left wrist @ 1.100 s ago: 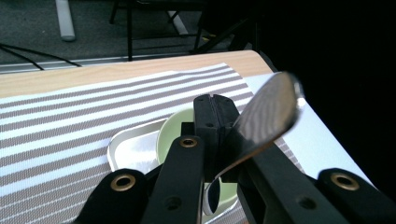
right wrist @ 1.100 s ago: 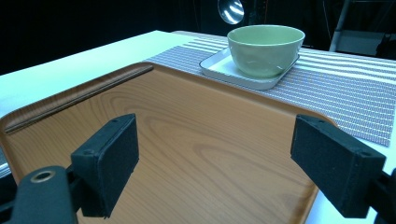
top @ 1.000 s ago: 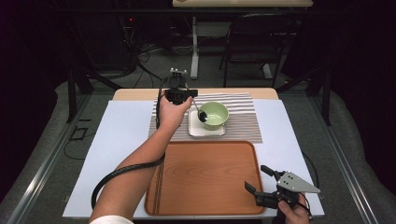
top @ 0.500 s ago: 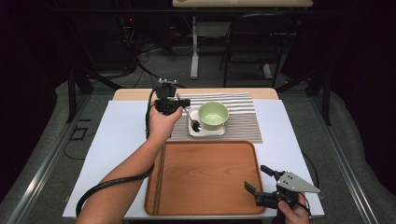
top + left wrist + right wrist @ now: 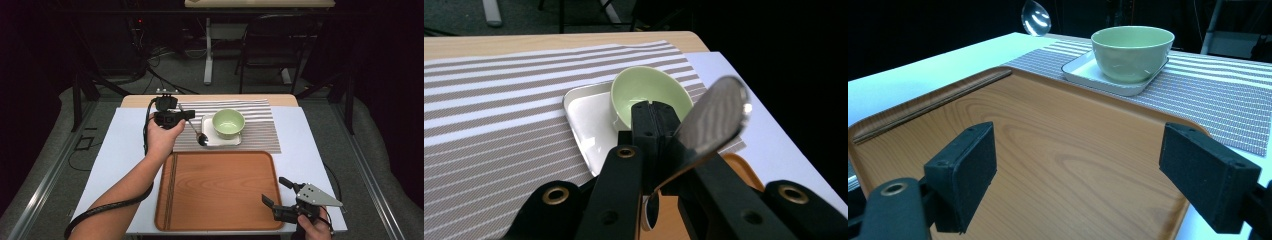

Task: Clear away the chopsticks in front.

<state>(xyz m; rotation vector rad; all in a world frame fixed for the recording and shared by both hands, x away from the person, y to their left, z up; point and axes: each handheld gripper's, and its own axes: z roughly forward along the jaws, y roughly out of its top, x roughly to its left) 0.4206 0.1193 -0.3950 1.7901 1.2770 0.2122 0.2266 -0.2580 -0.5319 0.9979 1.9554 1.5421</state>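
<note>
My left gripper [image 5: 189, 117] is shut on the handle of a metal spoon [image 5: 201, 139], just left of a white square plate [image 5: 210, 138] that carries a green bowl [image 5: 228, 121]. In the left gripper view the closed jaws [image 5: 653, 107] pinch the handle, the spoon [image 5: 716, 120] slants up to the right, and the bowl [image 5: 644, 90] lies just beyond. The right gripper view has the spoon [image 5: 1036, 17] hanging in the air left of the bowl [image 5: 1132, 45]. My right gripper [image 5: 274, 190] stands open over the near right corner of a wooden tray [image 5: 220, 200], nothing between its pads [image 5: 968, 170].
The plate and bowl sit on a striped placemat [image 5: 260, 127] at the back of the table. A white cover [image 5: 115, 150] spreads under the mat and tray. The tray [image 5: 1058, 150] has a raised rim. A chair and desk legs stand on the floor beyond the table.
My left gripper has moved left and toward the near side with the spoon, whose bowl went from over the plate to the plate's near-left corner. The right gripper has stayed put.
</note>
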